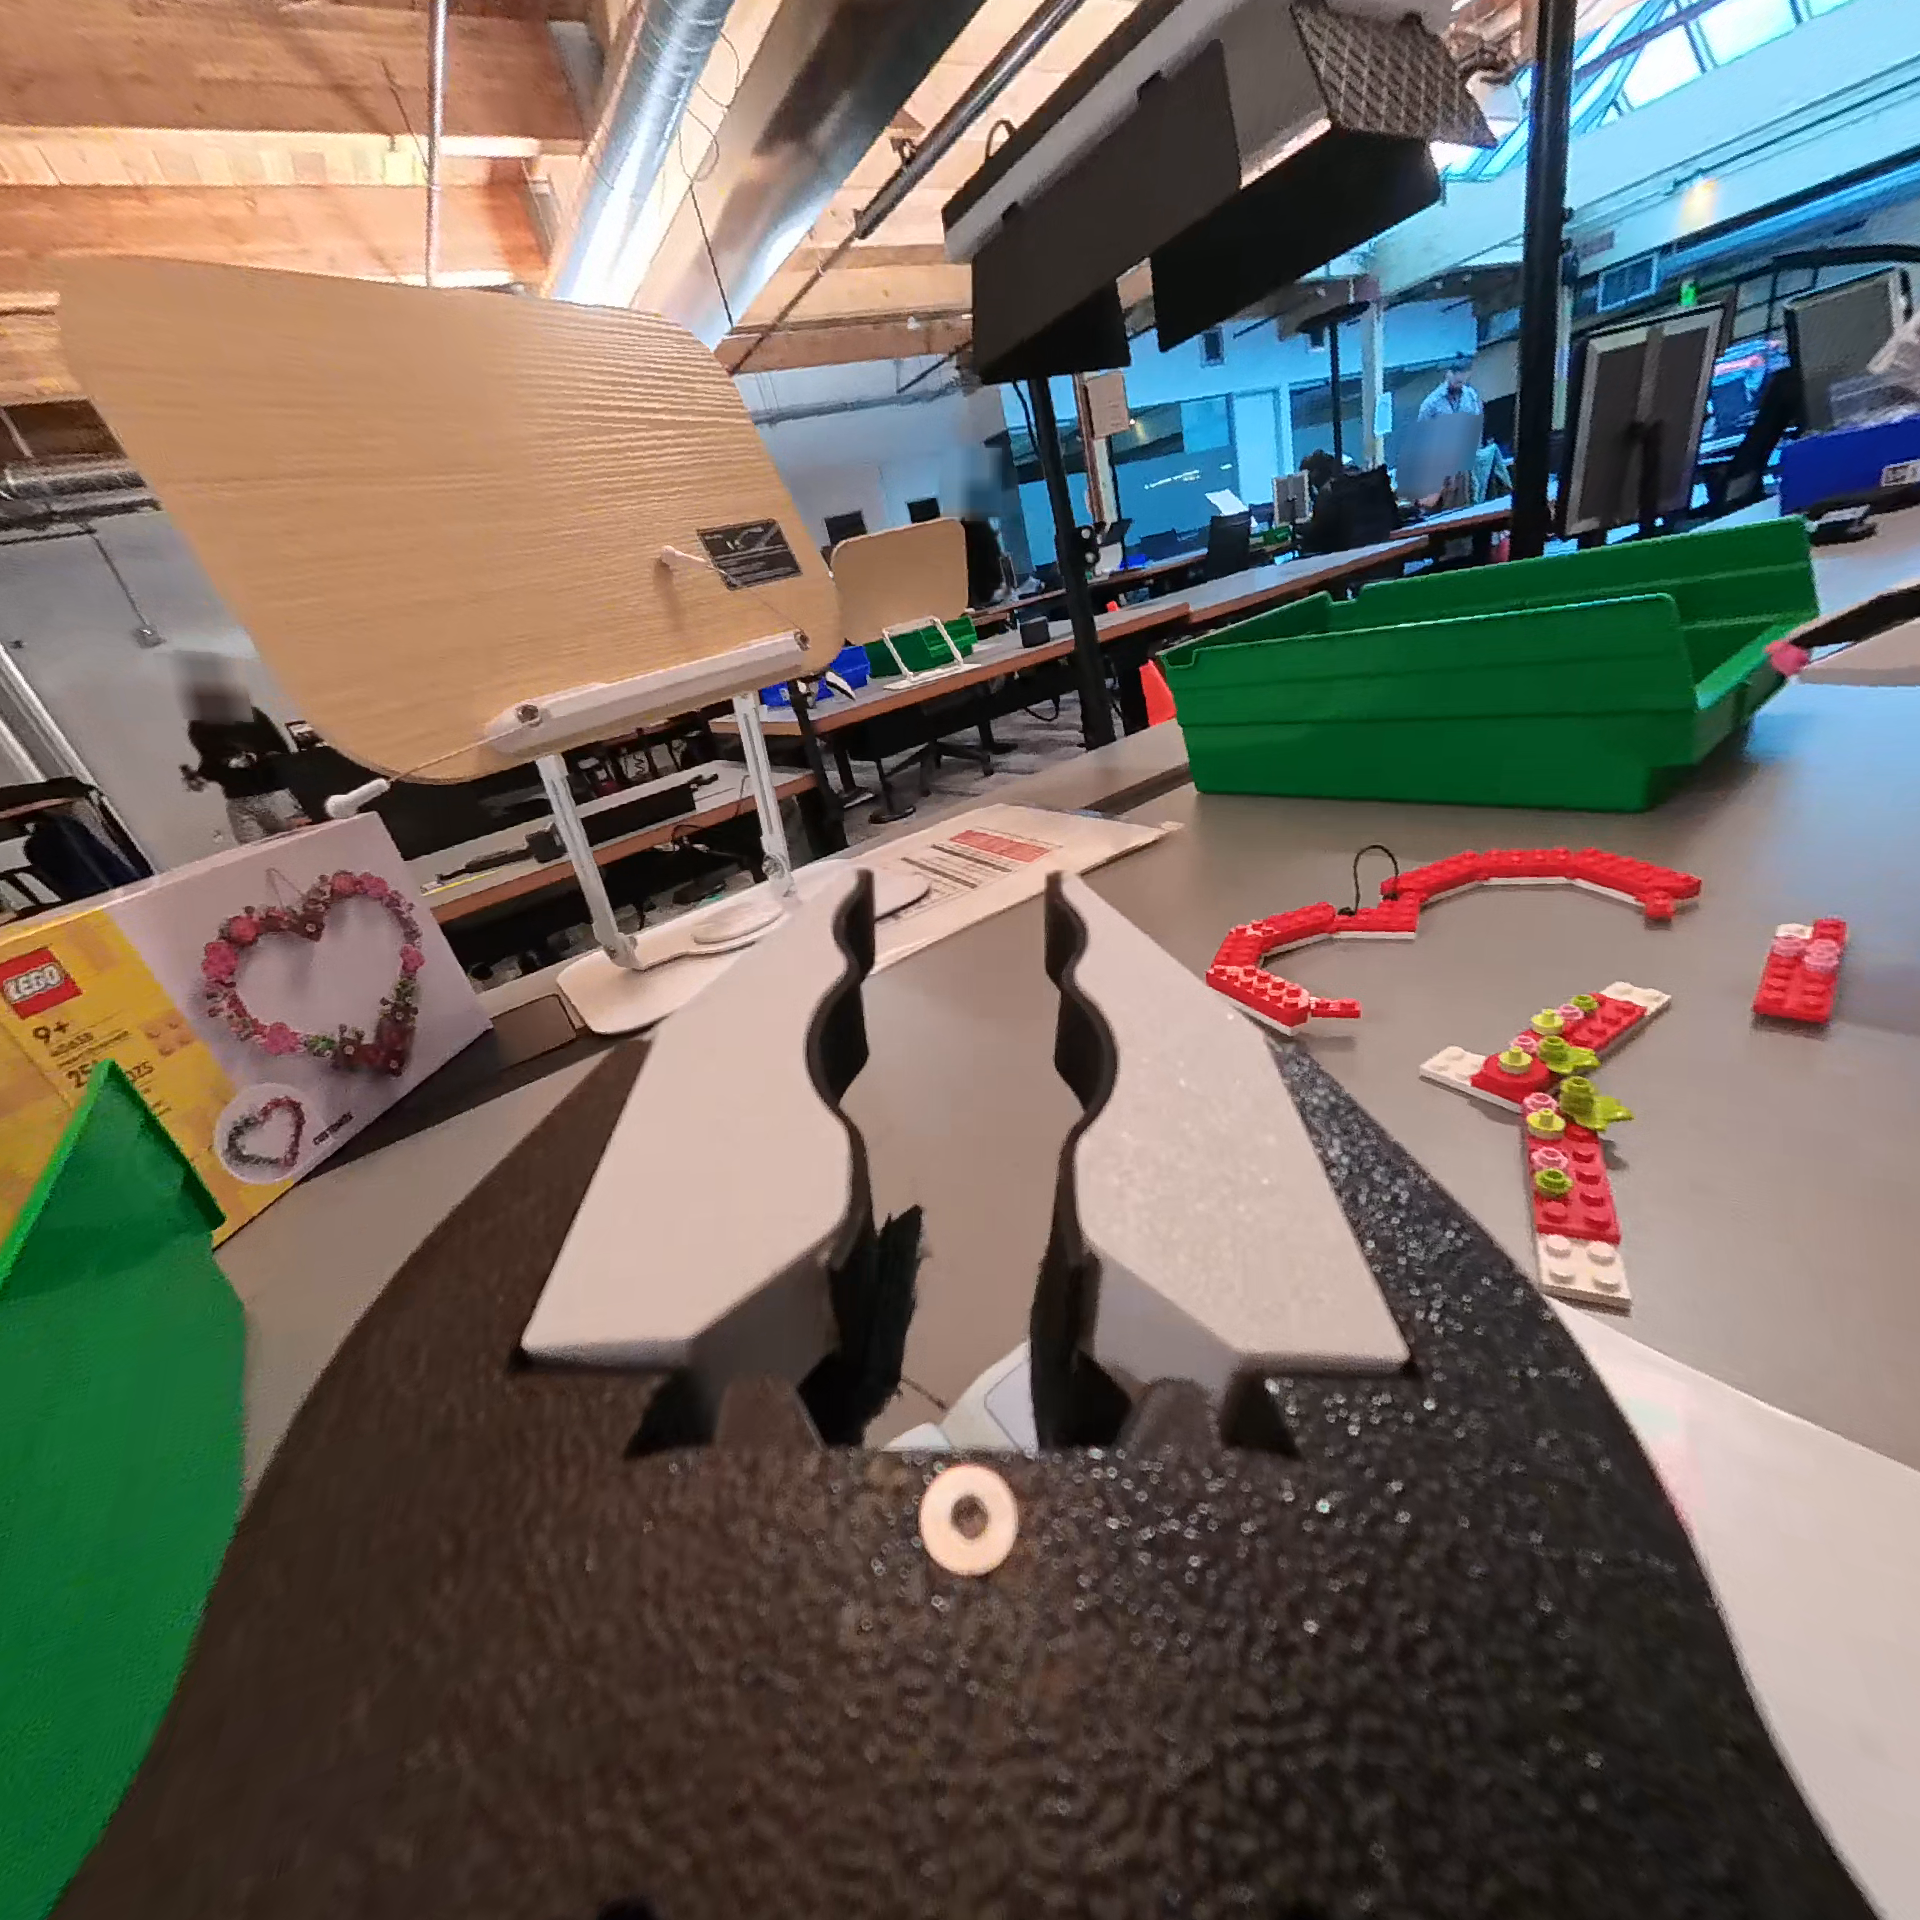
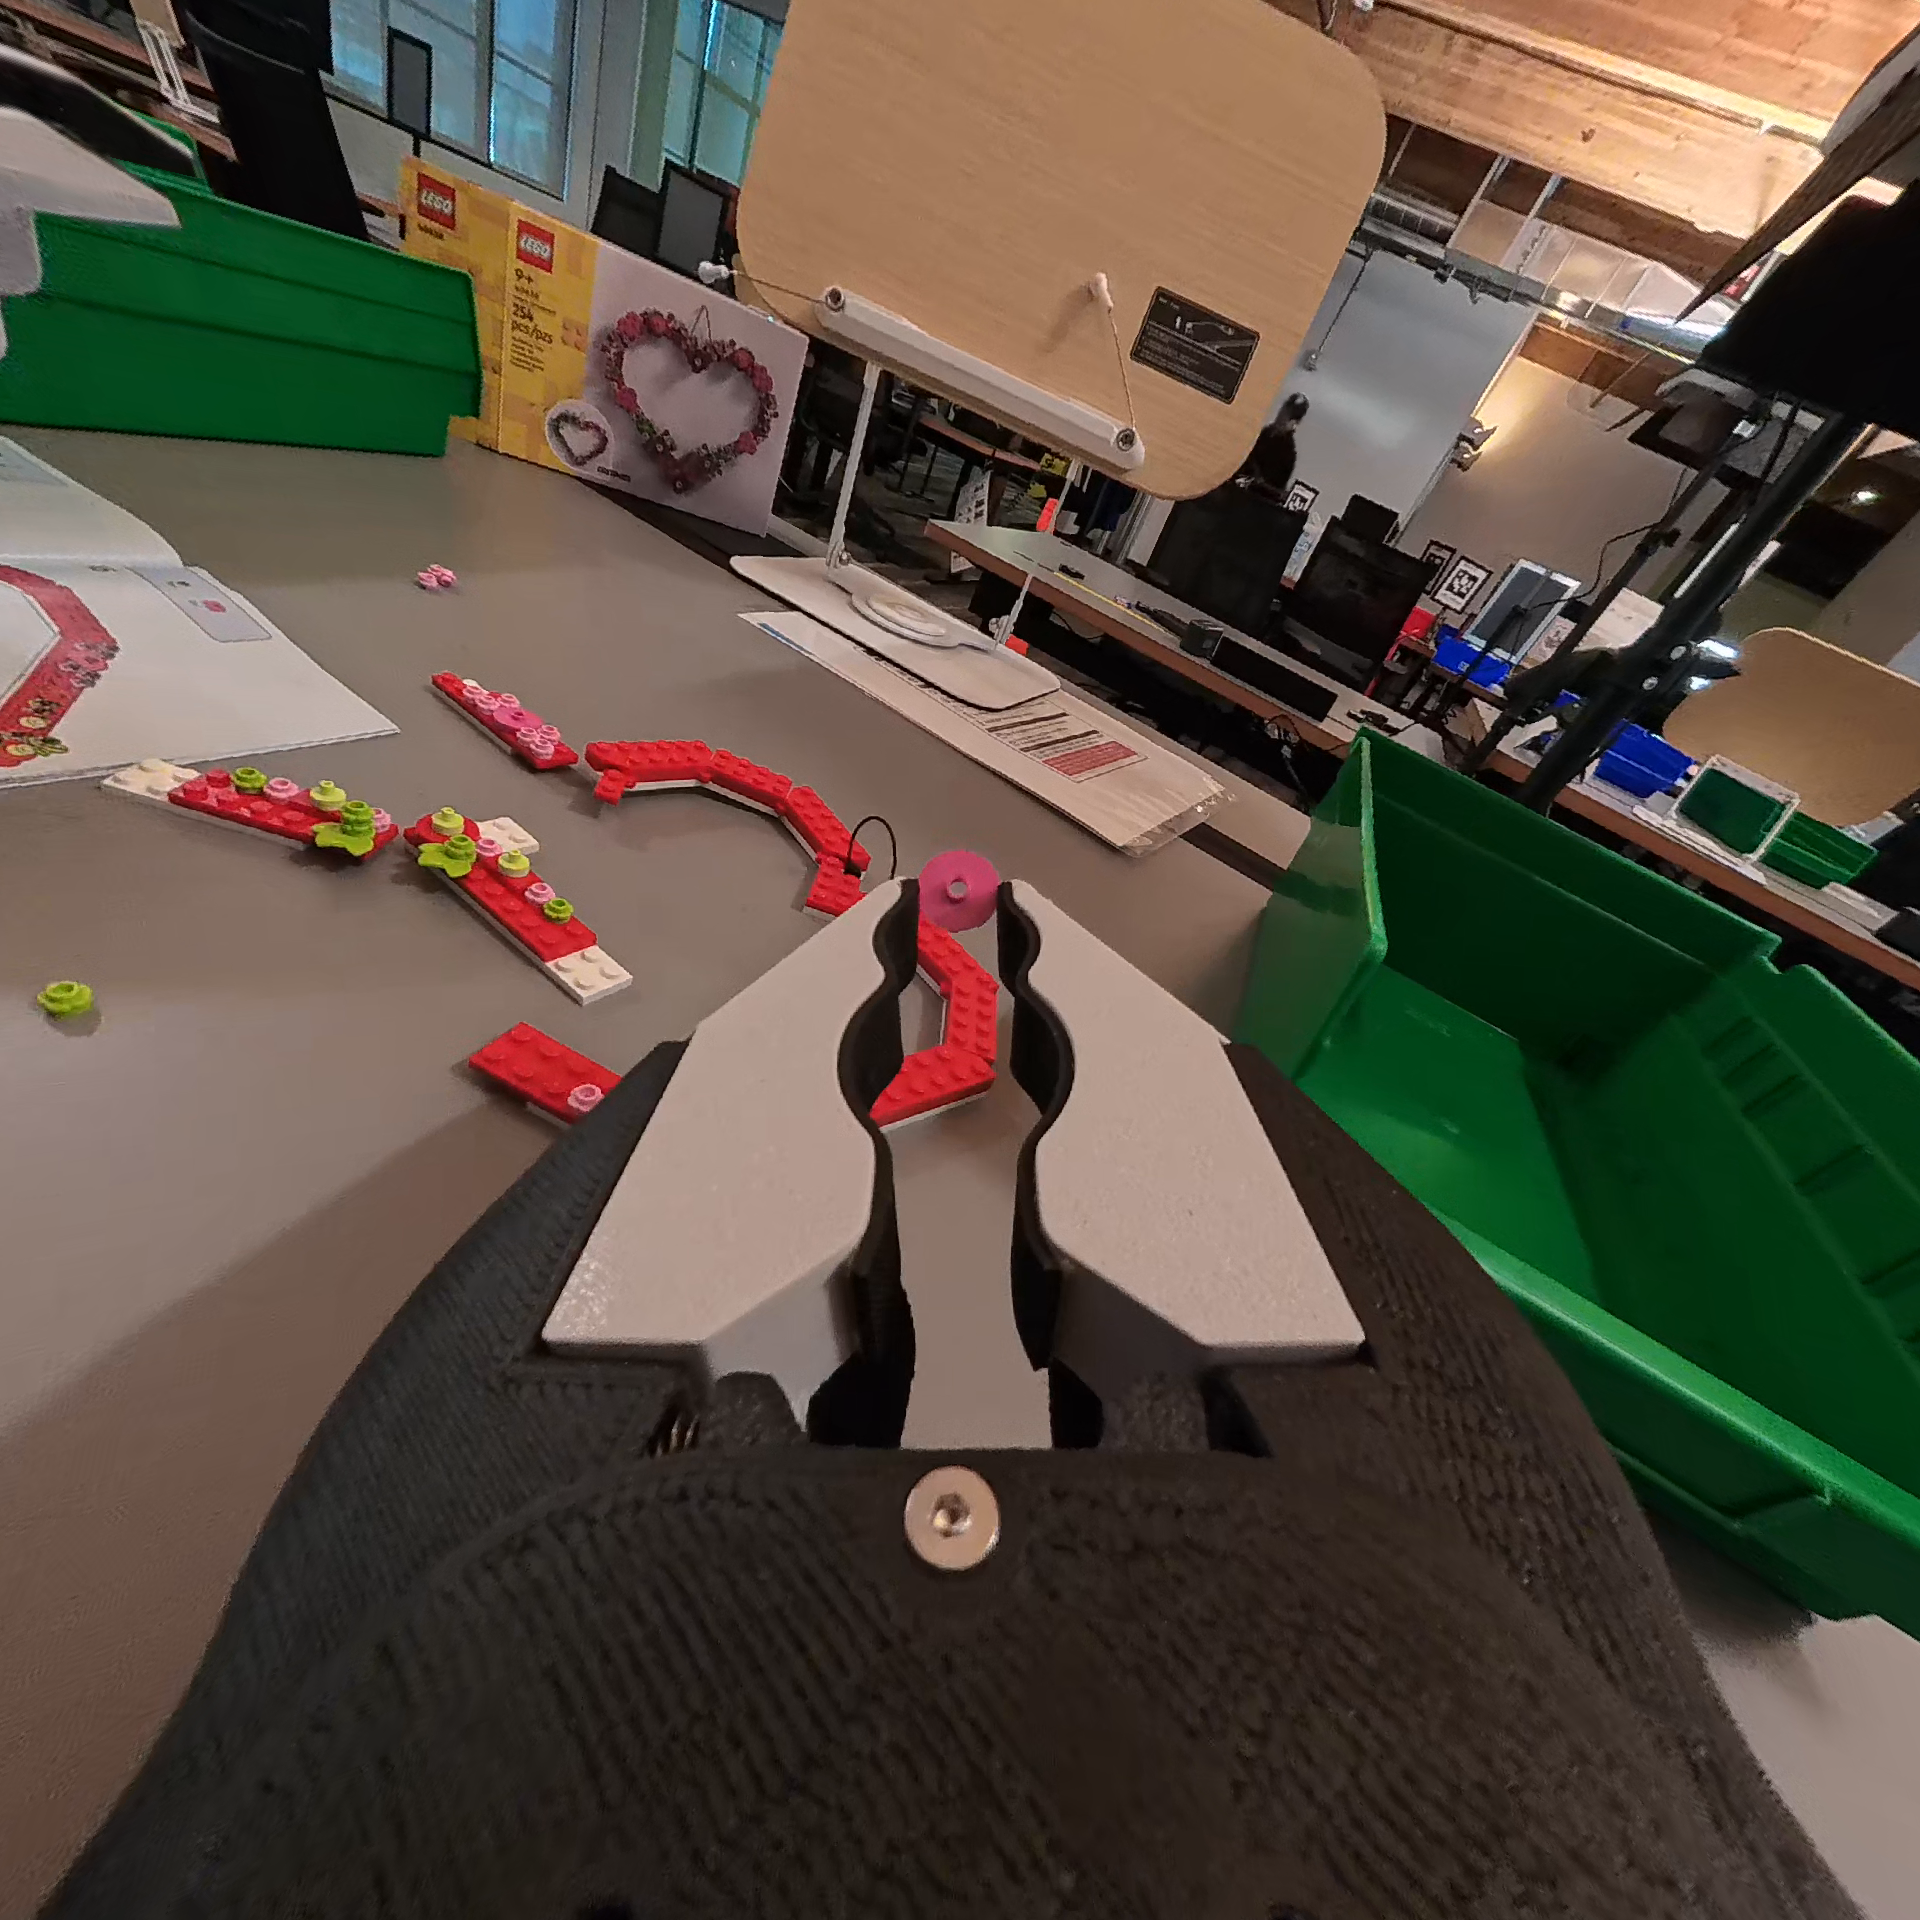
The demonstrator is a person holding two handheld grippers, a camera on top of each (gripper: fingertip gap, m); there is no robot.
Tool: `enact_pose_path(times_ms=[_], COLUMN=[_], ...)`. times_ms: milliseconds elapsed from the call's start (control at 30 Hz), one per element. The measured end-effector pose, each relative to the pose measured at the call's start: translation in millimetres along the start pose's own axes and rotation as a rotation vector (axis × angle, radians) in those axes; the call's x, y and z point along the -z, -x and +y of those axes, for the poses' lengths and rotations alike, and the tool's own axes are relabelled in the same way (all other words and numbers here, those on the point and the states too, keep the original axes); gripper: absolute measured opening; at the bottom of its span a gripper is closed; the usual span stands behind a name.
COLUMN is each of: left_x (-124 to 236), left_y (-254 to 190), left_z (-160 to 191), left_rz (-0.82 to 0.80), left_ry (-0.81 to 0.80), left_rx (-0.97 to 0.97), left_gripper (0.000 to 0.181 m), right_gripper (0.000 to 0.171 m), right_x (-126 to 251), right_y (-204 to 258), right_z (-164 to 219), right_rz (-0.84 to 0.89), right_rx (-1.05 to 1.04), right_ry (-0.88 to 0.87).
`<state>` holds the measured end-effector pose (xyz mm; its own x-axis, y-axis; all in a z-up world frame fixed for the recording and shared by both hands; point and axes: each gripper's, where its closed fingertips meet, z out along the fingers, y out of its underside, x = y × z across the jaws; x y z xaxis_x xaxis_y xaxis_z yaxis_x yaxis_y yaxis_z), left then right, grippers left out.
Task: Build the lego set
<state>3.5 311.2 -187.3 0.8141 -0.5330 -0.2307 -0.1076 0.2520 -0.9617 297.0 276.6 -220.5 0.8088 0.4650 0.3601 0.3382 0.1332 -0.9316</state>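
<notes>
My right gripper (image 2: 958,902) is shut on a small magenta round piece (image 2: 961,878) and holds it at its fingertips above the grey table. Below it lies the red heart-frame arc (image 2: 748,779) with a black string loop. Two red and white strips with lime and pink flowers (image 2: 270,810) (image 2: 509,894) lie to its left. My left gripper (image 1: 956,904) is open and empty, raised above the table, left of the same red arc (image 1: 1455,904) and the flower strips (image 1: 1548,1081).
Green bins stand at the right (image 2: 1558,1091) and at the far left (image 2: 239,332). A wooden book stand (image 2: 1039,208), the set's box (image 2: 623,384) and an open instruction booklet (image 2: 156,665) line the back. Loose lime (image 2: 65,997) and pink (image 2: 436,577) pieces and red plates (image 2: 540,1070) lie on the table. The left gripper's tips are roughly 30 cm from the right gripper's.
</notes>
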Motion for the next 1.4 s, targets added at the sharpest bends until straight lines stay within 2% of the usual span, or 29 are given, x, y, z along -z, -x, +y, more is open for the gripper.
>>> enact_pose_path(times_ms=[900, 1000, 1067, 1133, 1300, 1400], left_x=[-2.9, -5.1, -9.9, -14.8, -25.4, -34.8], left_y=[-14.7, -22.5, -40.4, -73.6, -178.6, -222.6], left_z=[8.1, 10.7, 12.5, 9.1, 12.1, 26.0], left_rz=[0.054, 0.087, 0.165, 0.295, 0.678, 0.832], left_ry=[0.044, 0.070, 0.114, 0.165, 0.361, 0.505], left_rx=[-0.038, -0.068, -0.078, -0.064, -0.033, -0.024], left_gripper=[0.029, 0.034, 0.049, 0.056, 0.060, 0.058], right_gripper=[0.013, 0.013, 0.013, 0.013, 0.013, 0.013], right_x=[-4.1, -4.3, -4.2, -3.9, -2.3, -1.3], right_y=[1.1, 1.4, 2.0, 2.1, -0.8, -2.7], right_z=[1.1, 0.0, -1.5, -2.8, -4.9, -5.5], right_rz=[-0.006, -0.007, -0.008, -0.007, 0.002, 0.006], right_rx=[0.007, 0.007, 0.011, 0.016, 0.004, 0.000], right_ry=[0.008, 0.003, -0.003, -0.009, -0.022, -0.028])
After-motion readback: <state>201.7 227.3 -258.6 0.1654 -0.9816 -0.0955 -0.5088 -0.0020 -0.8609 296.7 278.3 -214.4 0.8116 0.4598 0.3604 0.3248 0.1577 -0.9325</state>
